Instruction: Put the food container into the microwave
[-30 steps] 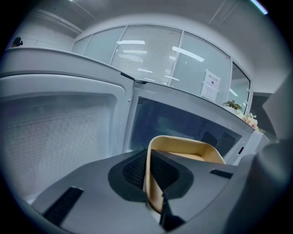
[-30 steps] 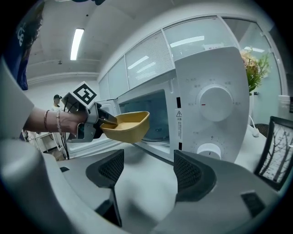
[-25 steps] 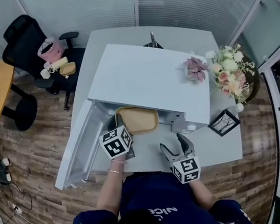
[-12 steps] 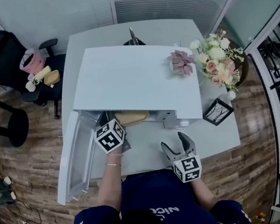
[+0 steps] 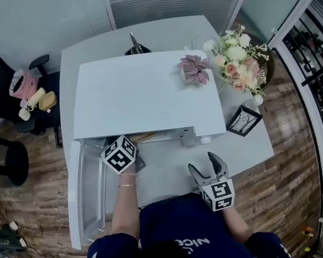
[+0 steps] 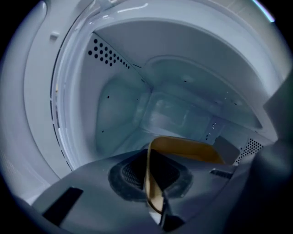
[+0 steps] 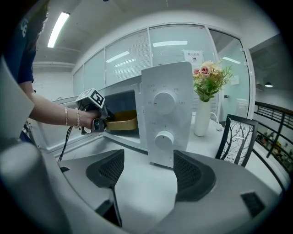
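Note:
The food container [image 6: 187, 148] is a shallow yellow-tan tray. My left gripper [image 6: 153, 183] is shut on its near rim and holds it inside the white microwave [image 5: 145, 98] cavity, just above the floor. In the head view only a sliver of the container [image 5: 146, 137] shows under the microwave's top, in front of the left gripper [image 5: 128, 144]. From the right gripper view the container [image 7: 121, 122] sits in the oven mouth with the left gripper [image 7: 94, 116] behind it. My right gripper [image 7: 146, 176] is open and empty above the table, facing the control panel [image 7: 165, 114].
The microwave door [image 5: 89, 189] hangs open to the left over the table edge. A vase of flowers [image 5: 236, 64], a pink succulent [image 5: 193, 69] on the microwave's top and a black picture frame [image 5: 244, 121] stand at the right. An office chair [image 5: 1, 88] stands off the table's left.
My left gripper has pushed the container deeper into the microwave, so most of it is now hidden under the top in the head view. The right gripper has shifted only slightly.

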`<state>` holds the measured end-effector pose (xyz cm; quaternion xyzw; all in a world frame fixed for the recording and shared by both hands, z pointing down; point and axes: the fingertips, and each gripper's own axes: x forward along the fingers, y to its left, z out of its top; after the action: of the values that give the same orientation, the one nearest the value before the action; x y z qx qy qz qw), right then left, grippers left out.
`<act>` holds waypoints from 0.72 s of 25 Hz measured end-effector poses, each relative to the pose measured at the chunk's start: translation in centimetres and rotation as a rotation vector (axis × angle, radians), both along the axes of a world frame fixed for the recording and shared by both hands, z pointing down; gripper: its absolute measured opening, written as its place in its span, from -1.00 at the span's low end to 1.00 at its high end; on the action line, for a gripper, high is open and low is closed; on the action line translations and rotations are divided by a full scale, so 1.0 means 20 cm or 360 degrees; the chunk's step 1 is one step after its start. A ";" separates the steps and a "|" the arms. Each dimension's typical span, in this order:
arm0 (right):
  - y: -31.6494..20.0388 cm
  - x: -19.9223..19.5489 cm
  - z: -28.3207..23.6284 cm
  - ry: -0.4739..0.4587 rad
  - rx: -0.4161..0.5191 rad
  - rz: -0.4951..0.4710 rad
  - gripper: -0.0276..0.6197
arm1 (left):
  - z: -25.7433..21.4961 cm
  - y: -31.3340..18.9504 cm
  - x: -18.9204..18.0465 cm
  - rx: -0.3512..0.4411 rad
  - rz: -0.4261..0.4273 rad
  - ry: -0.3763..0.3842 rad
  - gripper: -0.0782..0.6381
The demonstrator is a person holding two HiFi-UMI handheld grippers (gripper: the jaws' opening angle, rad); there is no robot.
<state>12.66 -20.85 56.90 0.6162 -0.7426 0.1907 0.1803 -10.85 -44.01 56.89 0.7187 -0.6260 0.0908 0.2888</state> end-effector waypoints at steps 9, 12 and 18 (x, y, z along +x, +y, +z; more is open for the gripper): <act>0.03 0.06 0.01 0.0000 -0.0016 0.0090 0.11 | 0.04 -0.08 -0.03 0.0057 -0.0033 -0.0121 -0.74; 0.04 0.06 0.01 -0.0003 -0.0022 0.0100 0.11 | 0.04 -0.09 -0.01 0.0097 0.0006 -0.0153 -0.74; 0.04 0.05 0.01 0.0014 -0.0023 0.0085 0.11 | 0.07 -0.09 0.00 0.0109 0.0022 -0.0202 -0.74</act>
<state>13.75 -20.14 57.01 0.6353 -0.7237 0.1981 0.1828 -10.87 -45.90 58.33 0.7253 -0.6407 0.1166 0.2231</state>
